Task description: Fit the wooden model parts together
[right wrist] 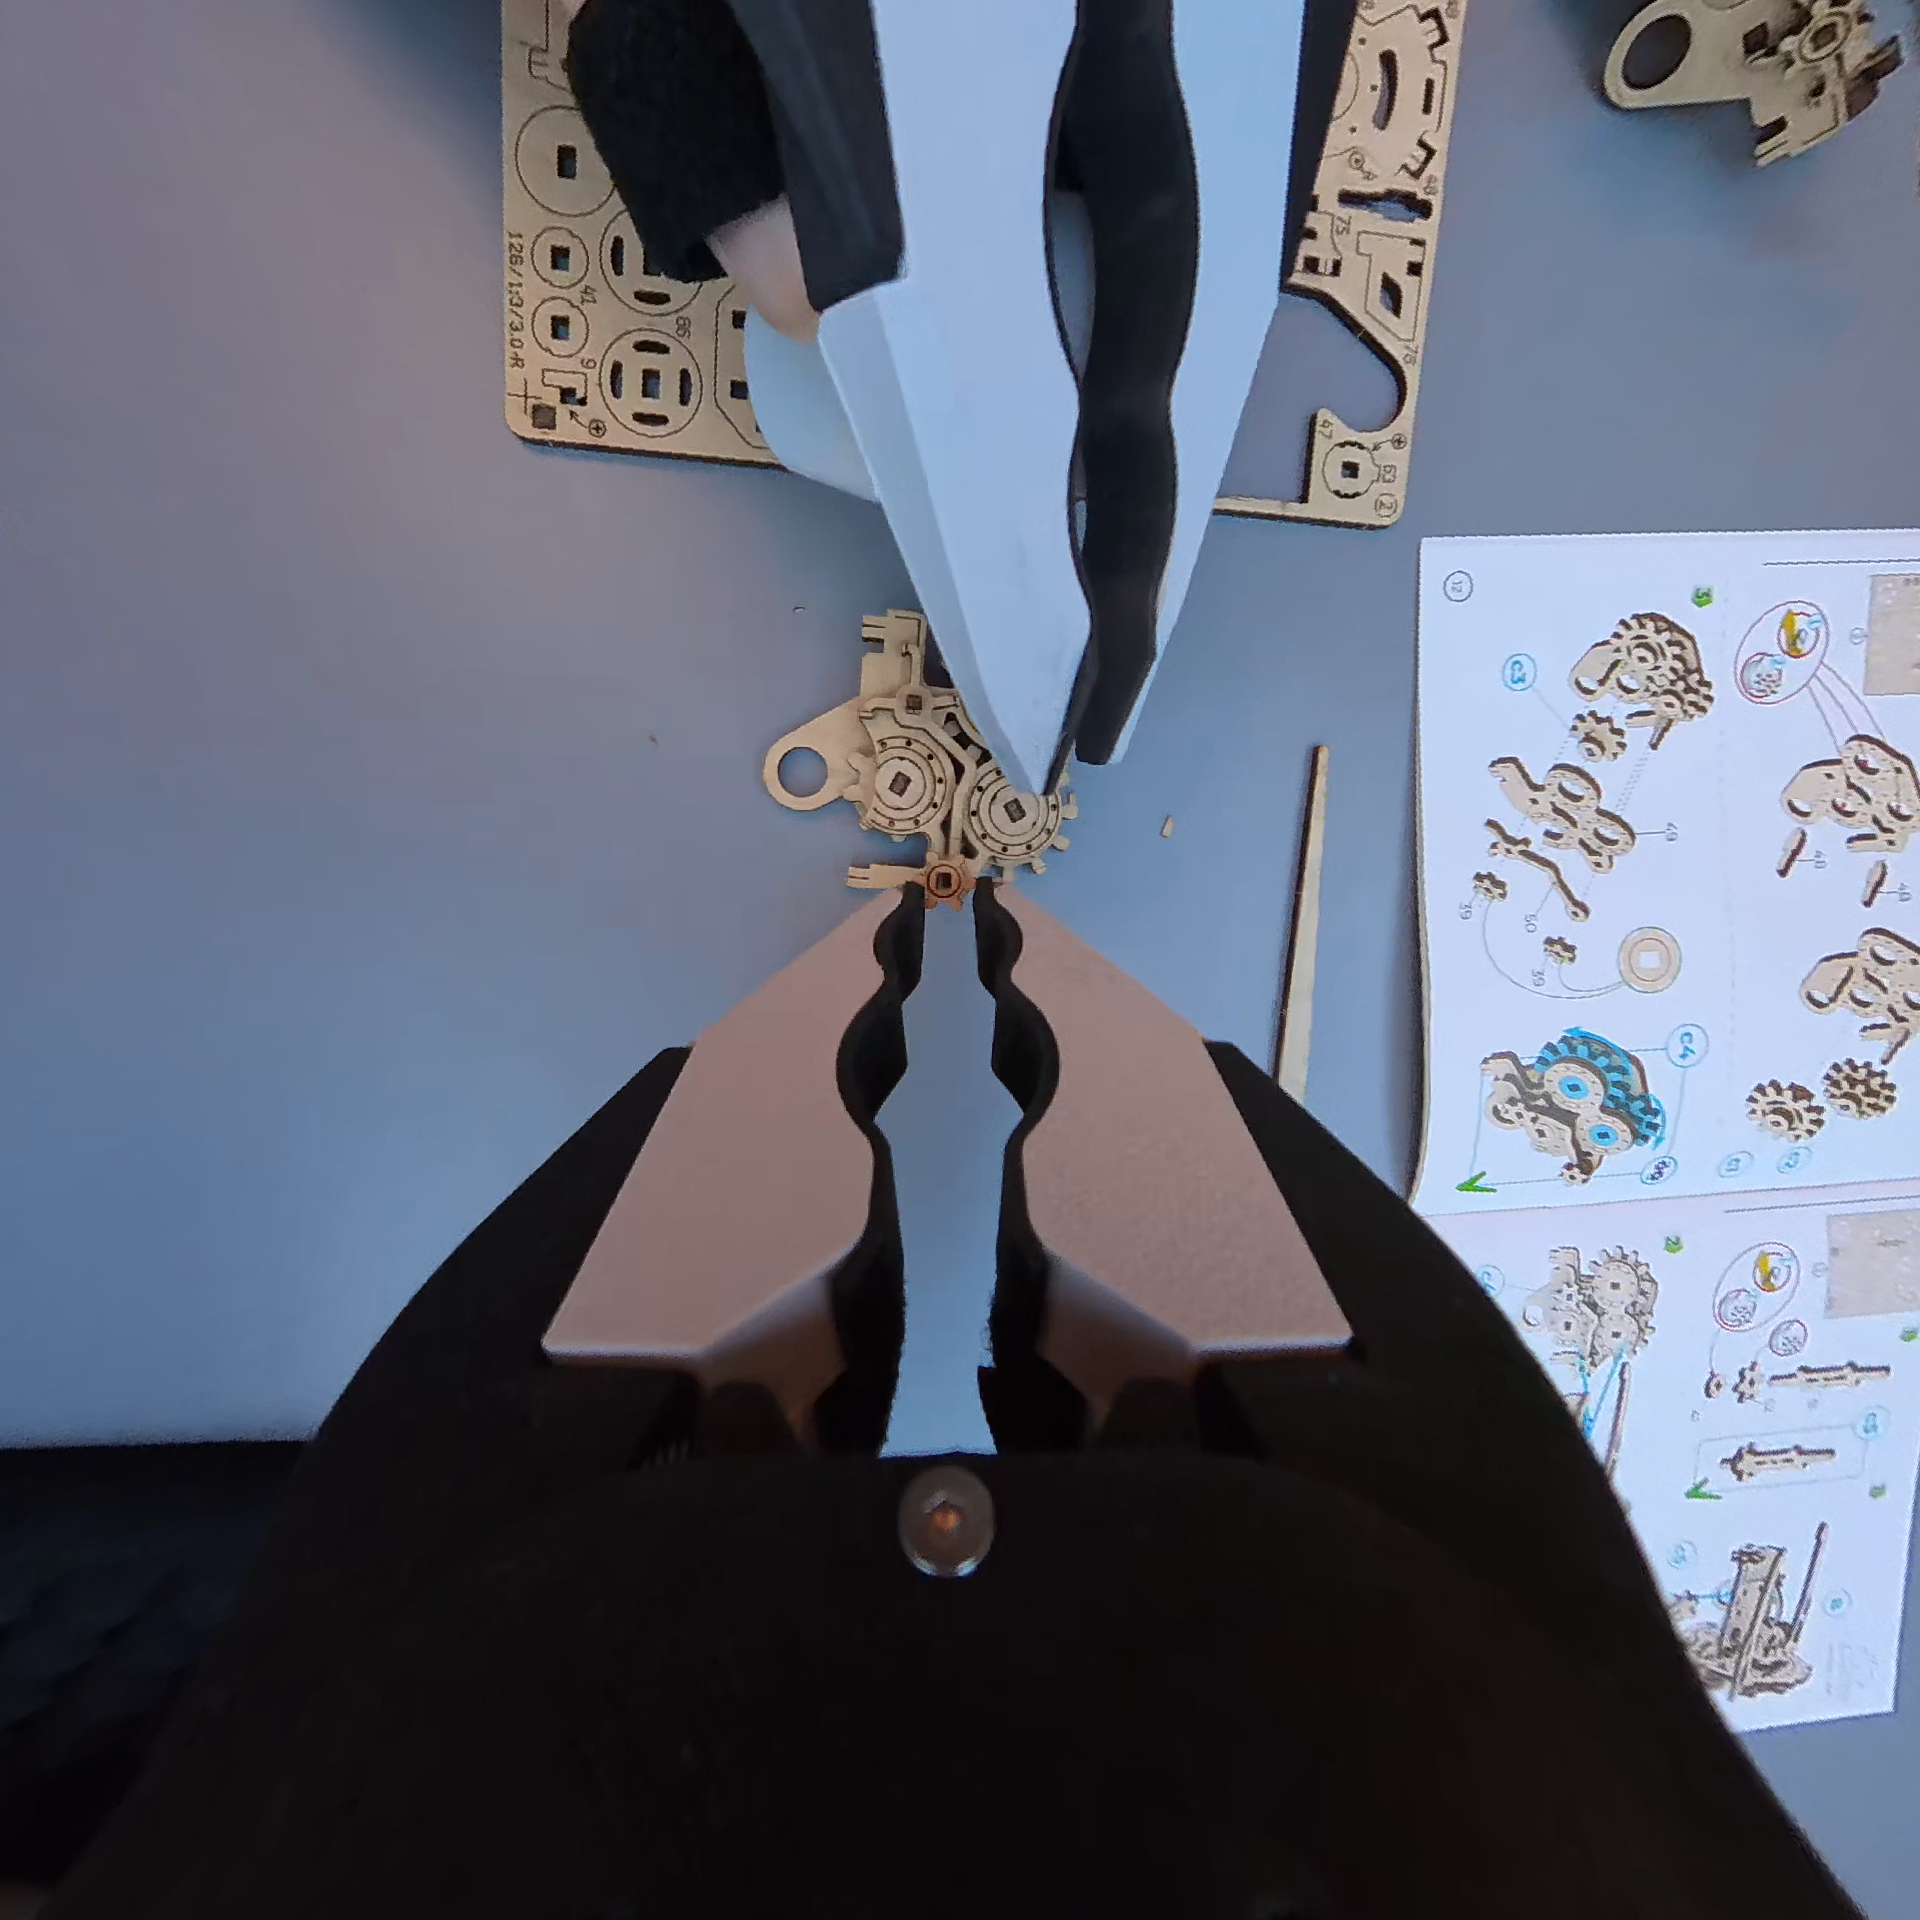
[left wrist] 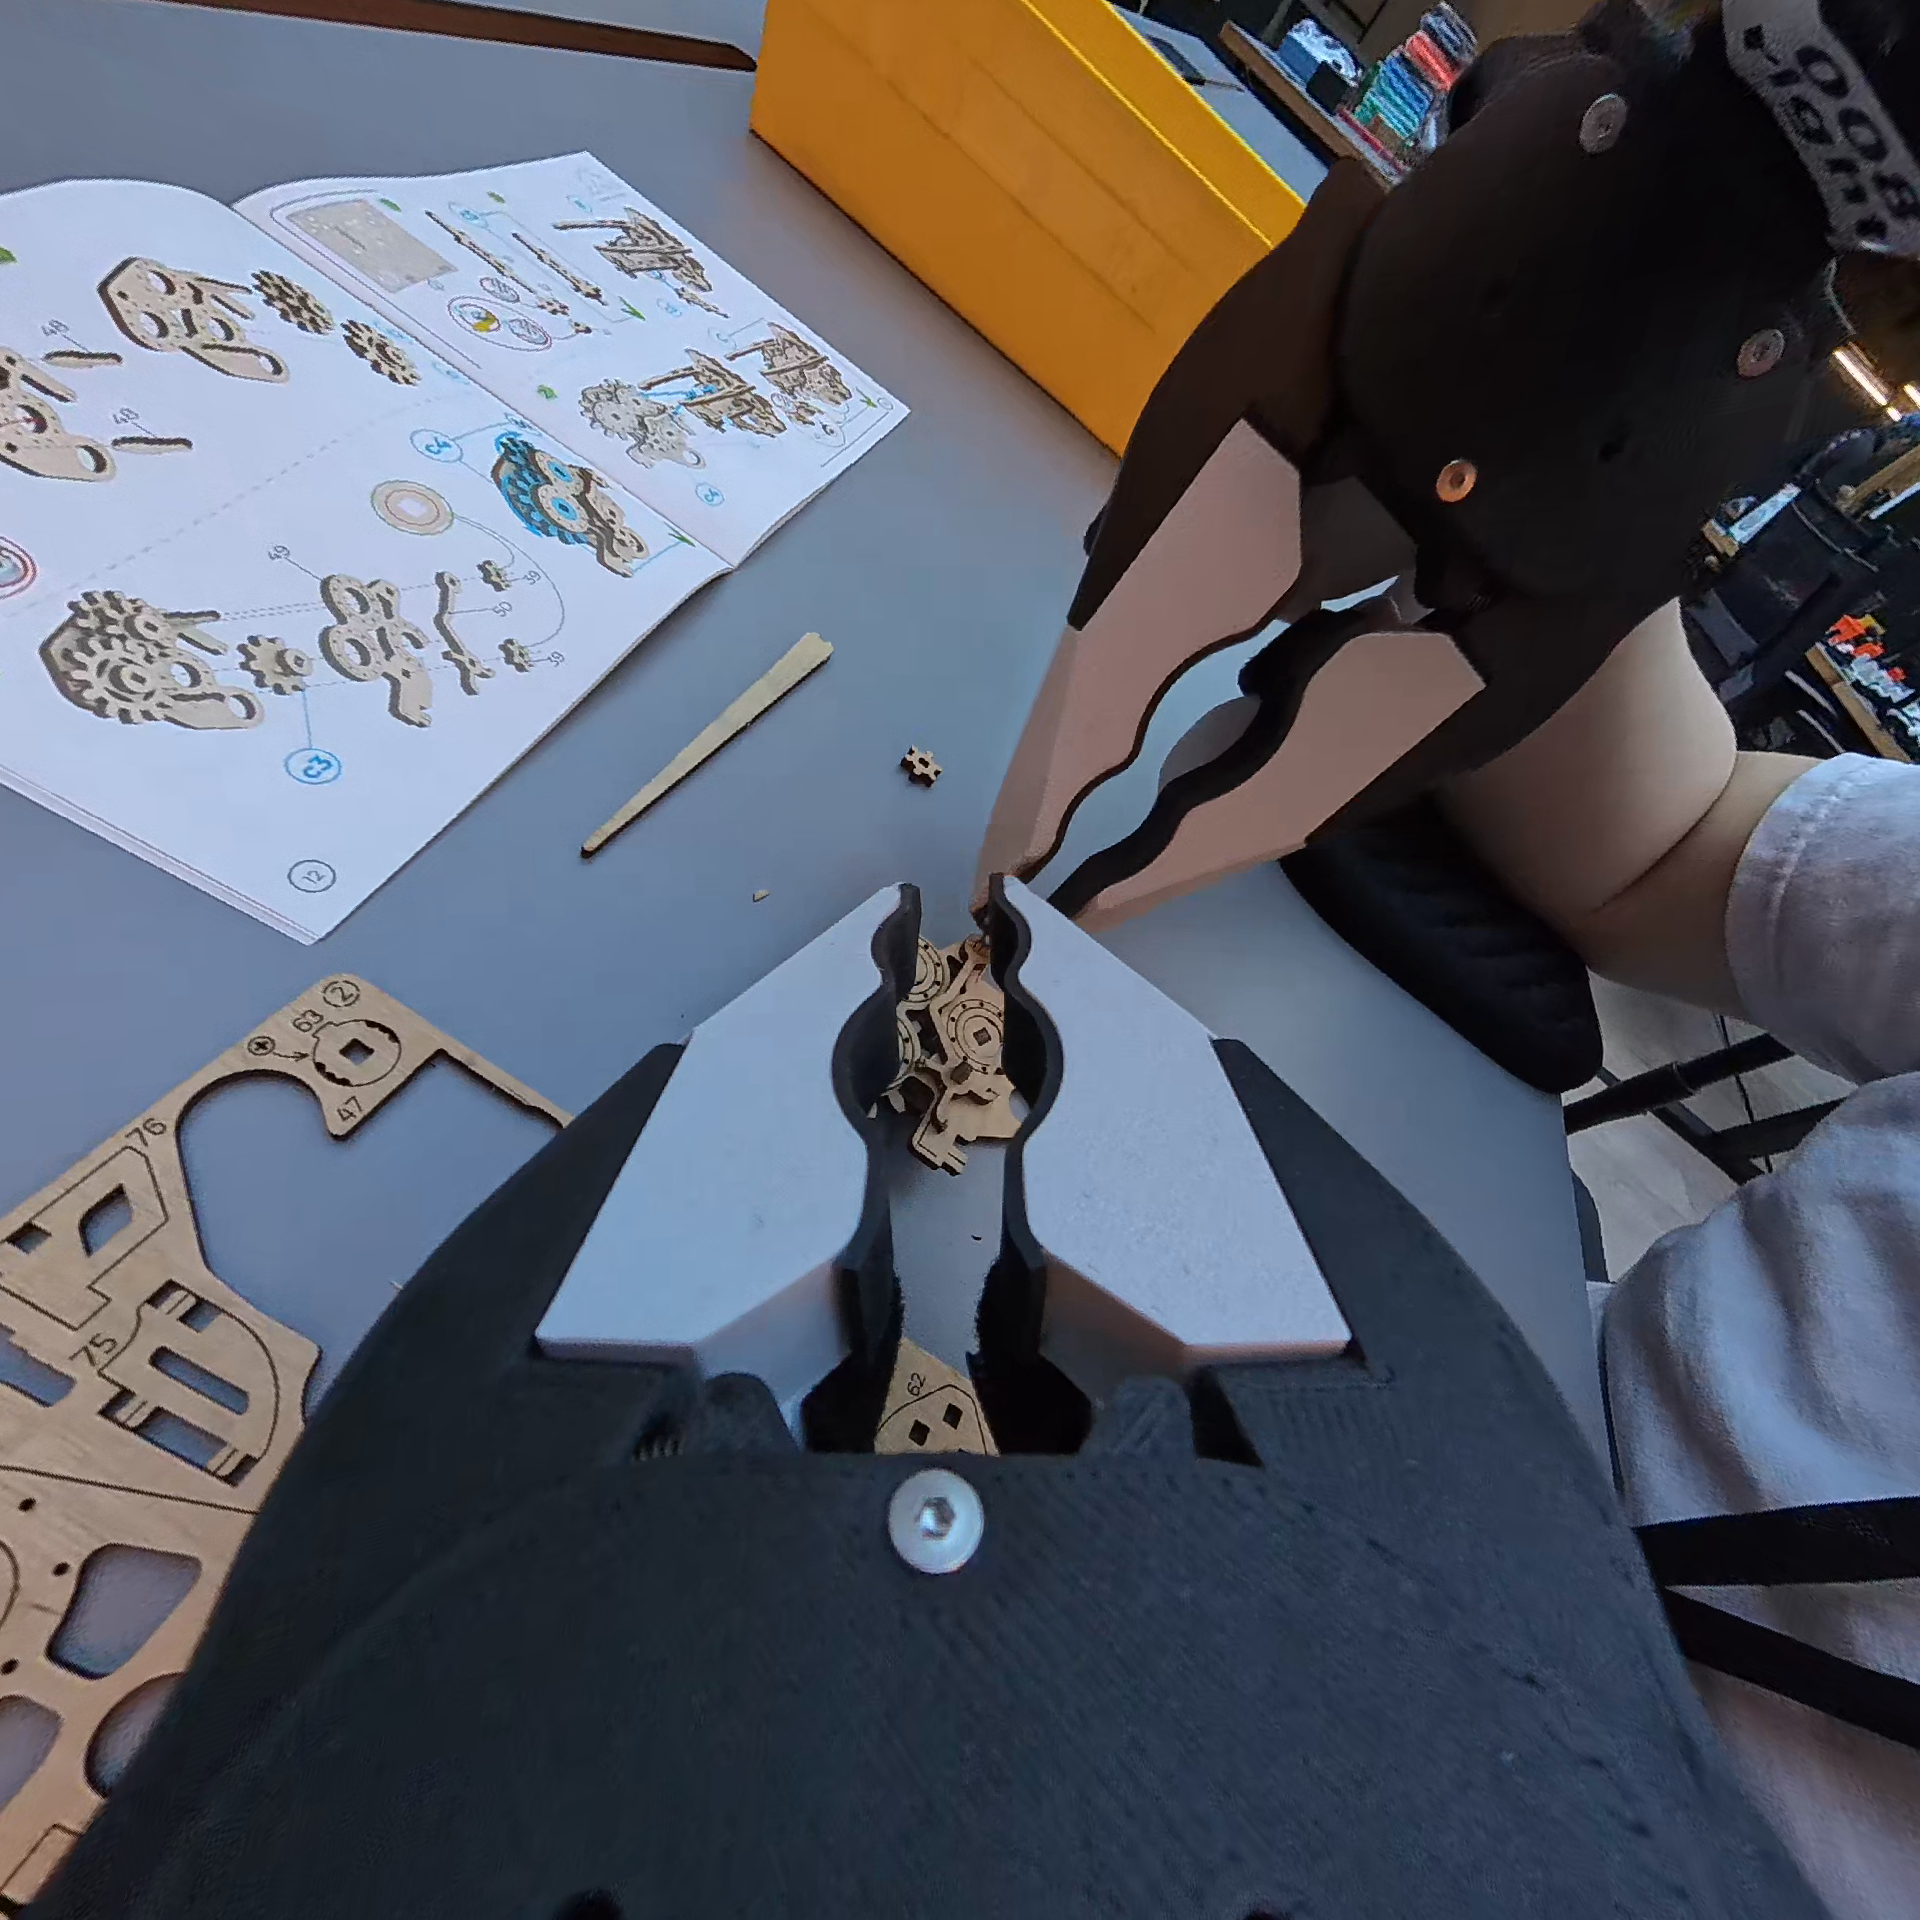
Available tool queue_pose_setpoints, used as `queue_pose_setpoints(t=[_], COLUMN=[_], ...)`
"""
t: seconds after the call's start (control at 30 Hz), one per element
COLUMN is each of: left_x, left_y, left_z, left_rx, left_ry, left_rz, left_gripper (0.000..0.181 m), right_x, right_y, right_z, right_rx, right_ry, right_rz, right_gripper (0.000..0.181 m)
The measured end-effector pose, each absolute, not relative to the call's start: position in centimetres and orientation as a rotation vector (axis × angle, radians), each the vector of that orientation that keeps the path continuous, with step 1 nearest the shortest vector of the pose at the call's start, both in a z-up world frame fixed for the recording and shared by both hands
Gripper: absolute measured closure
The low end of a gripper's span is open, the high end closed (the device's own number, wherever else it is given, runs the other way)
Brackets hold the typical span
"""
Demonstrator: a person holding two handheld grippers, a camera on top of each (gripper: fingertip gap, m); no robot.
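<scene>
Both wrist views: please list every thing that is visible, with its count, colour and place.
Table: one, grey, under everything.
Gear assembly: one, light wood, table centre.
Small gear: one, wood, at the right gripper's tips.
Part sheet: at least one, wood, beyond the assembly.
Second assembly: one, wood, far corner.
Booklet: one, white, open.
Stick: one, wood, beside the booklet.
Tiny piece: one, wood, near the stick.
Box: one, yellow, table edge.
Left gripper: grey, jaws closed on the assembly.
Right gripper: pink, jaws pinching the small gear.
</scene>
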State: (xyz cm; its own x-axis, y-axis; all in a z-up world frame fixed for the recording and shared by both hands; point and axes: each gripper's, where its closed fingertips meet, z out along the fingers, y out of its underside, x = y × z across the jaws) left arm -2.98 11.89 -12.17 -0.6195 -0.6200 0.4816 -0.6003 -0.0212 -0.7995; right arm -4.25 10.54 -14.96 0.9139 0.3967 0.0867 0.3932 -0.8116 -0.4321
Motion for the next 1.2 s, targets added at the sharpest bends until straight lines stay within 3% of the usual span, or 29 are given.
queue_pose_setpoints(t=[1.2], left_x=[-3.3], left_y=[10.5], left_z=[-14.8], left_rx=[-1.342], left_ry=[2.364], left_rz=[-1.542], left_gripper=[0.169], right_x=[-3.9], right_y=[10.7], right_z=[-15.2], right_rx=[-2.645], right_ry=[-0.577], right_rz=[0.001], right_gripper=[0.173])
